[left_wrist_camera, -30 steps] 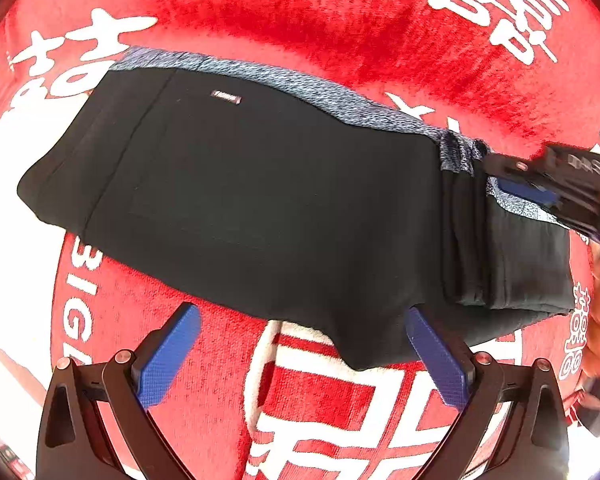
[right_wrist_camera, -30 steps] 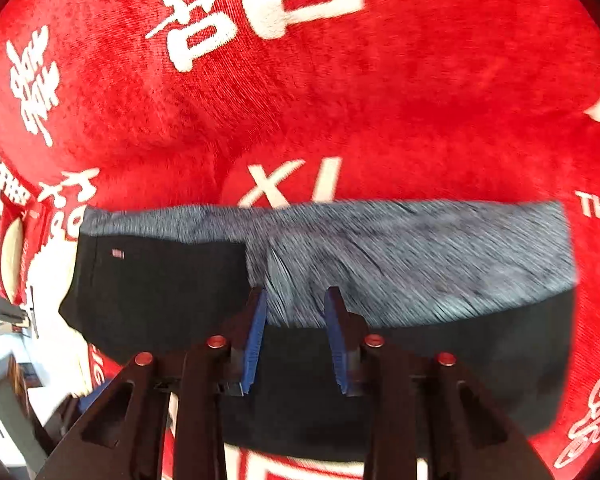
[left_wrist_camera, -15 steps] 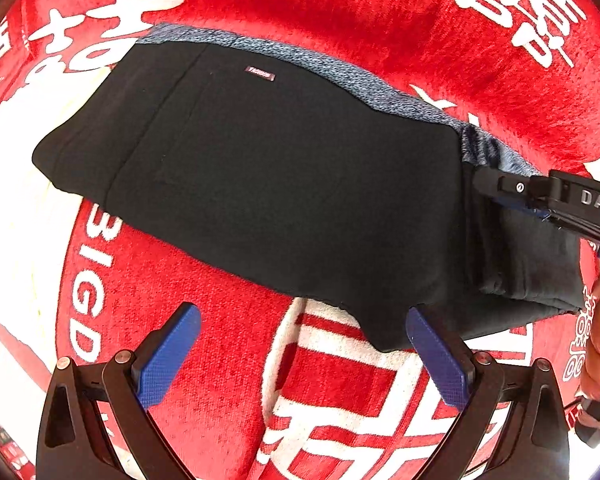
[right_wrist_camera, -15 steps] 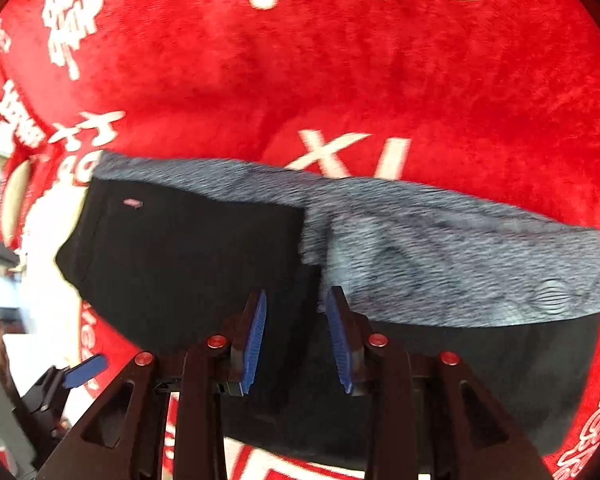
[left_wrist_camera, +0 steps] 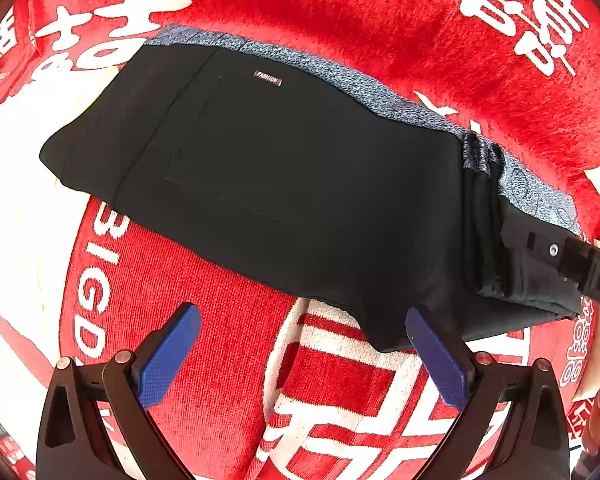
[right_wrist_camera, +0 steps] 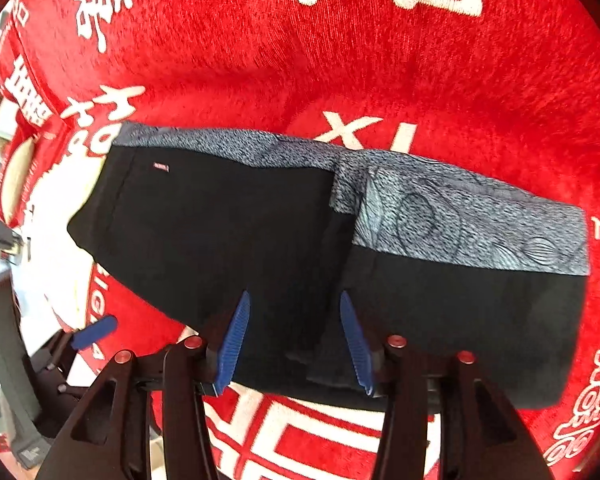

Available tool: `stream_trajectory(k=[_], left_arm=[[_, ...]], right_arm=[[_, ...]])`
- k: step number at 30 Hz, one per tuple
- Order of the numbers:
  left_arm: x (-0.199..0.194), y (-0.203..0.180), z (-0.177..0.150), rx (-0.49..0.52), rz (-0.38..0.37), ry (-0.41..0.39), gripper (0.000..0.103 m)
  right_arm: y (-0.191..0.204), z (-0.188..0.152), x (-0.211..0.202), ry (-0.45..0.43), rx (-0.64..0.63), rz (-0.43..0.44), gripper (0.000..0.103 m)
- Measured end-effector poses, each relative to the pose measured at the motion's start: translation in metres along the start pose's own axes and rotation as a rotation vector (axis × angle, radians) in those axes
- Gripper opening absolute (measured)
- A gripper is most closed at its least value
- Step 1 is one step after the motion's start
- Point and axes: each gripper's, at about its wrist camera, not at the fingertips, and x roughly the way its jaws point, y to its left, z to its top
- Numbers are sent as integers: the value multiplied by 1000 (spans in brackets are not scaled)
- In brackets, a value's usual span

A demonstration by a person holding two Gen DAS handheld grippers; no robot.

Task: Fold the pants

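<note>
Black folded pants (right_wrist_camera: 260,240) under right gripper (right_wrist_camera: 296,340), fingers just opening, fabric between; left gripper (left_wrist_camera: 300,356) spread, alongside.

The right claw (right_wrist_camera: 294,342) has just been opening: its blue pads, close together a second ago, now stand apart above the folded black pants (right_wrist_camera: 228,236), touching no cloth. It has also backed away from the grey band (right_wrist_camera: 471,224).
</note>
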Motion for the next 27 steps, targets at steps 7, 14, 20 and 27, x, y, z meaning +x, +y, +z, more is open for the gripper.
stream_trajectory(k=[7,14,20,27], left_arm=[[2,6,1,-16,4,-3,103],[3,18,7,-44,21,-9,103],[3,26,10,-69,25,-21,103],[3,30,13,-81,16,-31,103]], right_arm=[[-2,-9,3,27,-12,-91,54],[-4,-13,20,65,-5,-118,61],[2,-14,22,65,-27,-139,64],[4,-12,22,72,-30,-149,65]])
